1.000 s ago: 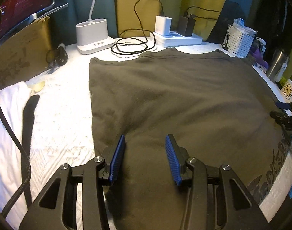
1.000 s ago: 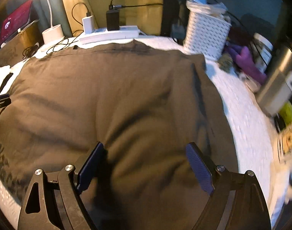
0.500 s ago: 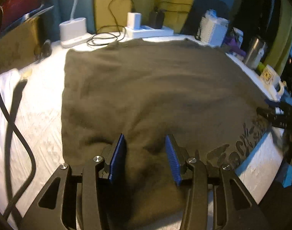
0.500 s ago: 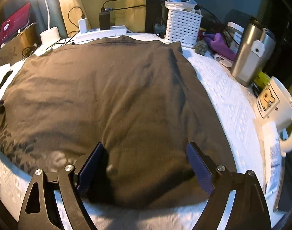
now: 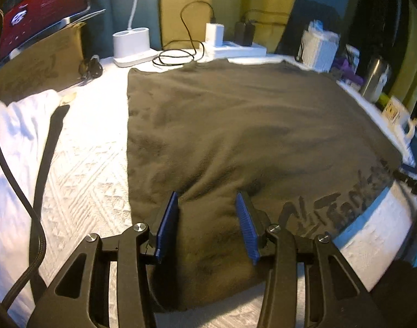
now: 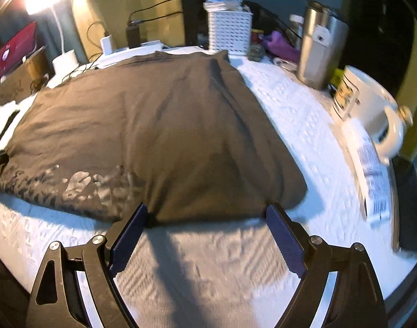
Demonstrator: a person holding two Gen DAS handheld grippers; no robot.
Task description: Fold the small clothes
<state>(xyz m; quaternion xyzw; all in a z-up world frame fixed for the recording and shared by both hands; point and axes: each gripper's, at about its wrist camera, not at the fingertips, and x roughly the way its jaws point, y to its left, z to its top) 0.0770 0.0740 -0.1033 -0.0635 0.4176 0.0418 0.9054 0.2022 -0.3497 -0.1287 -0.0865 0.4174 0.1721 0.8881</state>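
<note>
Between the parted jaws of the left gripper (image 5: 207, 225) lies the near hem of the dark shirt (image 5: 235, 125). The right gripper (image 6: 207, 242), jaws wide apart and empty, hovers over white cloth (image 6: 208, 268), fingertips at the hem. The shirt spreads flat ahead, its printed edge running crosswise, toward the power strip (image 5: 235, 50).

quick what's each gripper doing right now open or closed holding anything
Left gripper: open, over the shirt, holding nothing.
Right gripper: open wide at the shirt's near edge, holding nothing.

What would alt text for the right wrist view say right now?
The open right gripper sits at the near edge of a dark brown shirt spread flat on a white textured cover. A white mug and steel tumbler stand to the right.
</note>
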